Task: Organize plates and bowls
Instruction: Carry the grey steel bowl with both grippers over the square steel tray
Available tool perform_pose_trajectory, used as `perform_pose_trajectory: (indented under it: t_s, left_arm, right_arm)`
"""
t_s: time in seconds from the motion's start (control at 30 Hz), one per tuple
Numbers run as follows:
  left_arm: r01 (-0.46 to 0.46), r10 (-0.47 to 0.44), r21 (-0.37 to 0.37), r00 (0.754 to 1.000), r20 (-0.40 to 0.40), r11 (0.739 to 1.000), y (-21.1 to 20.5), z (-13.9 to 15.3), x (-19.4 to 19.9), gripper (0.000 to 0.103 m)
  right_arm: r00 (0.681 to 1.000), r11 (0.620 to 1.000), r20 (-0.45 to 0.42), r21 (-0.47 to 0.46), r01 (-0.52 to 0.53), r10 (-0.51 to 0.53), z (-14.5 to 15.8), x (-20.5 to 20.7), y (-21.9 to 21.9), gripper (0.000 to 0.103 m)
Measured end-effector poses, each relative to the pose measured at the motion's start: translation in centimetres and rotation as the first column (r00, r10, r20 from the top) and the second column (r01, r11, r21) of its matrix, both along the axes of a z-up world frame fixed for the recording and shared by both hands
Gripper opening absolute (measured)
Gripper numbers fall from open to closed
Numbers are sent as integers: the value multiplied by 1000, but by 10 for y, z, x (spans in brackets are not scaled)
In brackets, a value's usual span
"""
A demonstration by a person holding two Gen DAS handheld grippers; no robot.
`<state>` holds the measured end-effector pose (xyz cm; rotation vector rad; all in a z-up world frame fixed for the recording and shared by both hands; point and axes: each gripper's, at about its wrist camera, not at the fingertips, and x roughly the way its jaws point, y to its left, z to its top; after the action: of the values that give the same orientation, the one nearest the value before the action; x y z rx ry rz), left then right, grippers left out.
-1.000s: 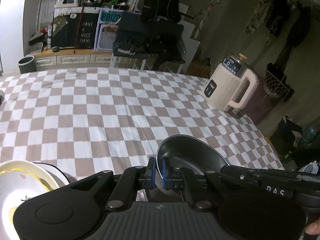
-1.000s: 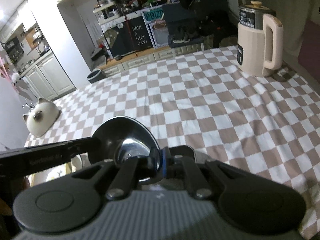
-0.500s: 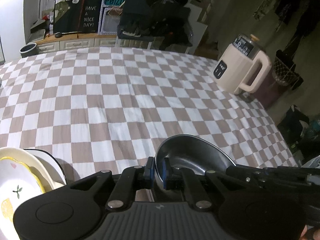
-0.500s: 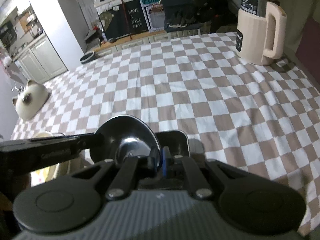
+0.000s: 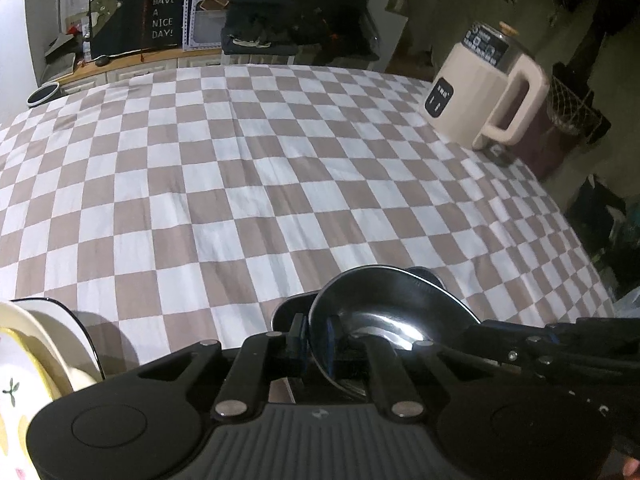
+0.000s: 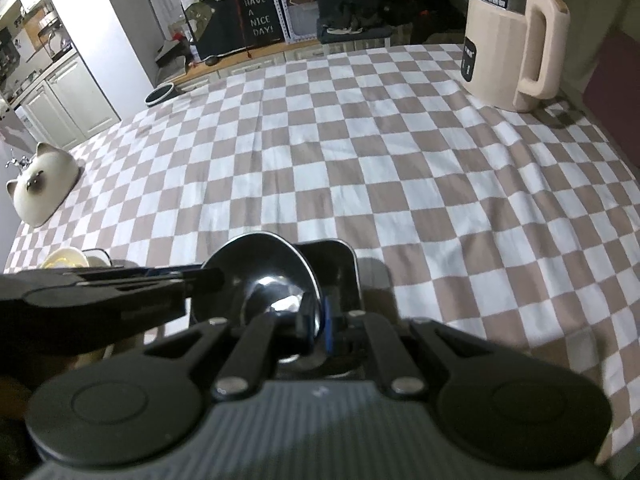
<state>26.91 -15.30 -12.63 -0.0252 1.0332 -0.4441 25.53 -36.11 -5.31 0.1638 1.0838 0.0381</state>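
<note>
Steel bowl (image 5: 384,312): 1, rim clamped by left tongs (image 5: 318,338) and right tongs (image 6: 318,324) | cream plates (image 5: 24,364): 2, stacked

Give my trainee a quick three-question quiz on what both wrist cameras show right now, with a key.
1. True or false: both grippers grip the rim of the same steel bowl.
2. What lies directly under that bowl? A) a dark square tray B) a cutting board C) a towel
3. Which side of the checkered tablecloth holds the cream kettle, in the right wrist view?

Key: 1 true, left gripper and right gripper both clamp it. 2 A. 3 the far right.
</note>
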Motion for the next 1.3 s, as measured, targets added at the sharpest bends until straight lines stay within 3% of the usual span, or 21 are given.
perform_pose_trajectory:
  t_s: [0.43,1.3]
  left_arm:
    - [18,-18,11,1000,-11,1000,-6,-6,6,16]
    - [29,-29,-1,999,-22,1000,-7,-7,6,16]
  right_arm:
    - [999,999,-23,-7,-33,32,-4,5,2,7]
    - [993,995,-105,-70,-68,61,-24,17,10,8]
